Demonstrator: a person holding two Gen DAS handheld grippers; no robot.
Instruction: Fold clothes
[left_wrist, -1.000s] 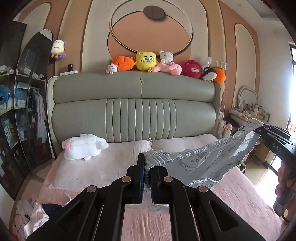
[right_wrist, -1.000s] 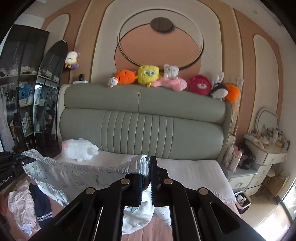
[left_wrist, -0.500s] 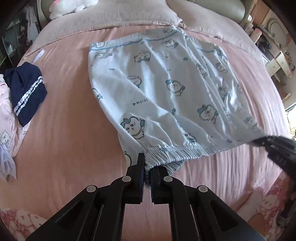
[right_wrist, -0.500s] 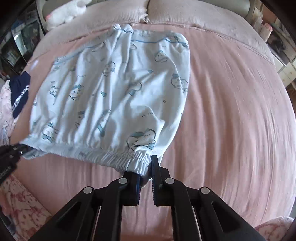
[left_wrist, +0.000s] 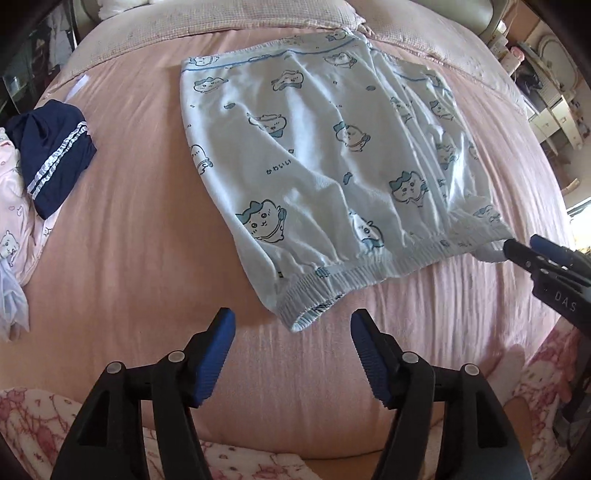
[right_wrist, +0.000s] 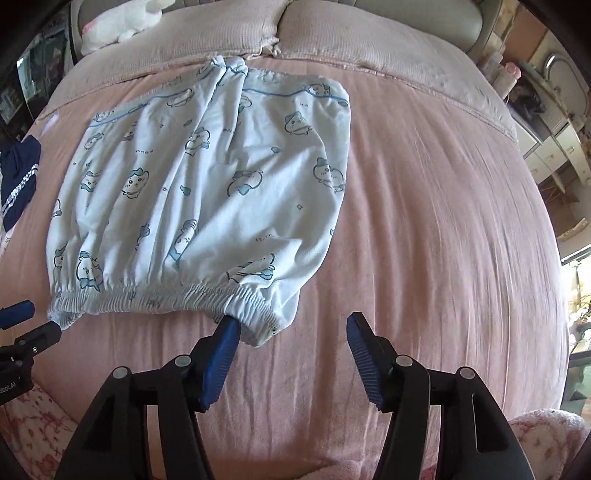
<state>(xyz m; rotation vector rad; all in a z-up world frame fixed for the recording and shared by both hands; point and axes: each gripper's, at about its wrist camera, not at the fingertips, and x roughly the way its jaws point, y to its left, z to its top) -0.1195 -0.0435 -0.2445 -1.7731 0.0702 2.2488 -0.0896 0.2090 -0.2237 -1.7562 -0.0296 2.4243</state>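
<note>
Daylight admitted from the right; bedspread (right_wrist: 424, 206) evenly lit, soft shadows cast in folds; strong fisheye curvature, edges darkened; right margin overexposed, mildly blurred

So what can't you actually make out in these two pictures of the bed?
- Underside of the blue shorts: hidden against the bedspread in both views.
- Navy garment: crumpled in the left view, cut off by the edge in the right; its type is unclear.
- White plush toy: cropped by the top edge.
- Dresser items: too small.
</note>
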